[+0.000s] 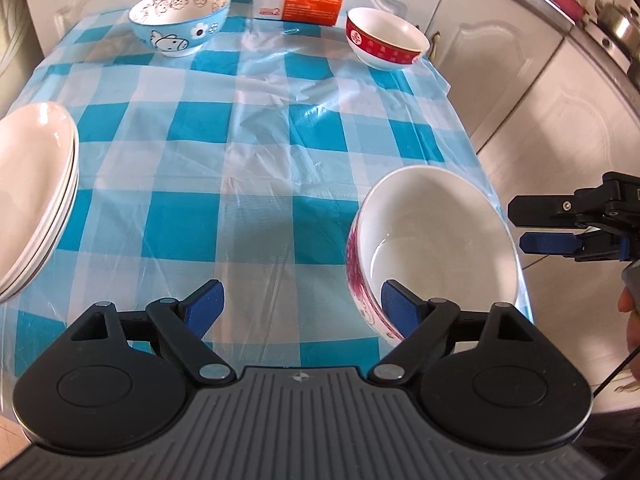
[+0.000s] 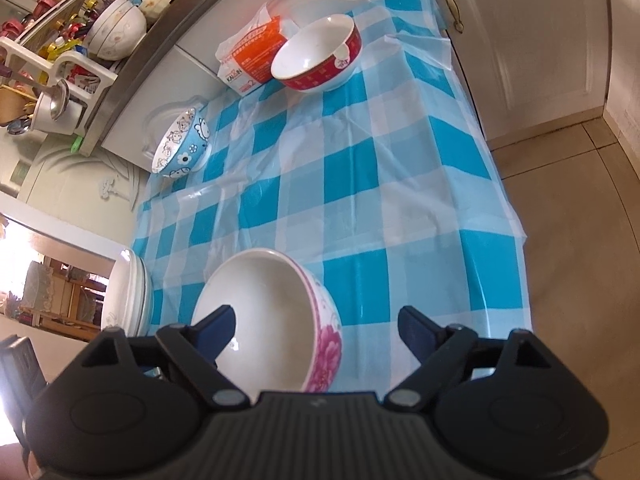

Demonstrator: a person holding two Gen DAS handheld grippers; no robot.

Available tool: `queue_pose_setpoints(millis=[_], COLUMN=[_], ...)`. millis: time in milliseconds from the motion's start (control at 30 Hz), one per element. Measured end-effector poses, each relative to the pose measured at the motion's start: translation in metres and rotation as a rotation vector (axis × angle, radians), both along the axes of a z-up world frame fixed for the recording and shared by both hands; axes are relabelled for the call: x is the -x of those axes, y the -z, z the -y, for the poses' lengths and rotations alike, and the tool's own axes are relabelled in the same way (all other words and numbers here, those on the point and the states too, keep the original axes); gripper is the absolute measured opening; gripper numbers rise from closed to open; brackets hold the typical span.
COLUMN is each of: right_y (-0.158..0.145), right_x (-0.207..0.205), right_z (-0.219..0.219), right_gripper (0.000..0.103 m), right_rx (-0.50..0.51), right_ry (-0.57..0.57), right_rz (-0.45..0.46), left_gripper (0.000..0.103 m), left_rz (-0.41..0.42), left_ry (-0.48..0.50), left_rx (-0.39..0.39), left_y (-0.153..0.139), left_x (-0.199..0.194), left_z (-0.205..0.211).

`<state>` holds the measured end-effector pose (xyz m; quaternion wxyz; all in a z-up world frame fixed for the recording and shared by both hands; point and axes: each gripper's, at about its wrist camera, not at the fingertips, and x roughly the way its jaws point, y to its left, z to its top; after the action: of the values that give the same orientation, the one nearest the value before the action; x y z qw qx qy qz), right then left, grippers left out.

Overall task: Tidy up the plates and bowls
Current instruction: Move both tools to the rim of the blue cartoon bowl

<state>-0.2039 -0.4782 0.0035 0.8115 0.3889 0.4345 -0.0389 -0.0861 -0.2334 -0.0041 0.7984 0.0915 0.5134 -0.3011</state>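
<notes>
Checked tablecloth (image 2: 380, 184); pink bowl (image 2: 272, 320) between right gripper (image 2: 316, 330)

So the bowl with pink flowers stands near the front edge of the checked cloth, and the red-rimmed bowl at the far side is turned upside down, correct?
Not quite: the red-rimmed bowl stands upright, with its white inside showing in the right wrist view. The bowl with pink flowers is placed as you say.
</notes>
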Motion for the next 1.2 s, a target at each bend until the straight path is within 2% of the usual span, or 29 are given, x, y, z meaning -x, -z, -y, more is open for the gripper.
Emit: queue_pose_setpoints(millis=[267,667,933,1200], right_y=[-0.015,-0.033,-0.038,-0.025], right_x=[-0.020,-0.092,-0.153,-0.211], right_z=[0.004,-0.012,-0.021,-0.028], right_gripper=[0.089,0.092,0.094,0.094], right_rx=[-0.001,0.012,0.029,0.025], right_ry=[0.027,0.012,0.016,0.063], right_rz=[0.036,0.121,0.169,0.199], left_gripper=[0.103,0.103,0.103,0.103], left_rz=[-0.012,-0.014,0.027,0.102], left_ry=[-0.077,-0.276,-0.346,-0.399], left_rx=[0.074,0.141,0.146,0.129], left_y=[-0.017,-0.037,-0.051,-0.054], left_x=[-0.015,-0.082,-0.142,-0.196], left_z=[-0.020,-0.037,-0.033,-0.023])
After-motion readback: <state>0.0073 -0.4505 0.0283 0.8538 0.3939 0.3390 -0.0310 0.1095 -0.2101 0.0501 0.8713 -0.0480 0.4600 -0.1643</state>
